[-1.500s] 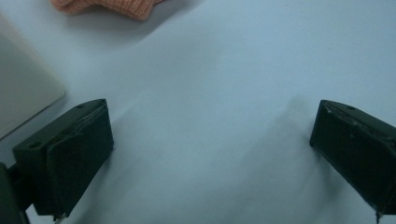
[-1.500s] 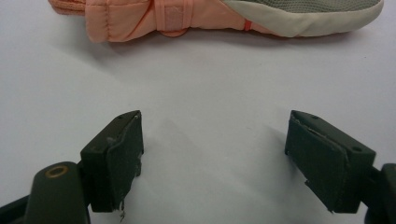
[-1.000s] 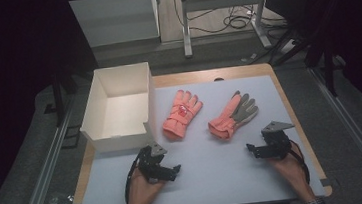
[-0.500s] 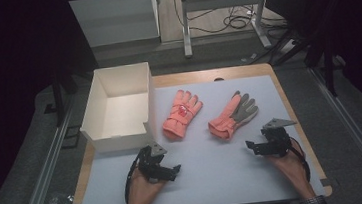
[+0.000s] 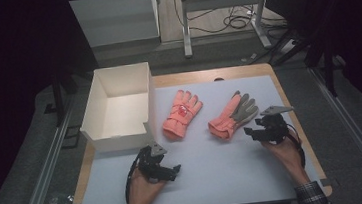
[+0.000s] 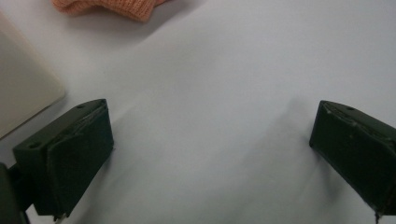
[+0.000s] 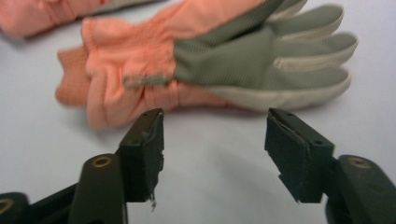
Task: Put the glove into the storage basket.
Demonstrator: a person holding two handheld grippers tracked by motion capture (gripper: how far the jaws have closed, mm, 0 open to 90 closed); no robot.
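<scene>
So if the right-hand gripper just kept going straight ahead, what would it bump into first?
Most likely the glove with the grey palm. It lies just ahead of the right gripper, whose open jaws have just been closing with nothing between them; only bare table separates them.

1. White box (image 5: 119, 108) sits open at the table's left edge; taken as landmark.
2. Orange glove (image 5: 182, 114) lies just right of the box.
3. Grey-palmed glove (image 5: 234, 114) lies farther right of the box.
4. Right gripper (image 5: 248, 131) beside that glove's cuff, jaws apart, just been closing, nothing between.
5. Left gripper (image 5: 175, 169) just below the box's near-right corner.
</scene>
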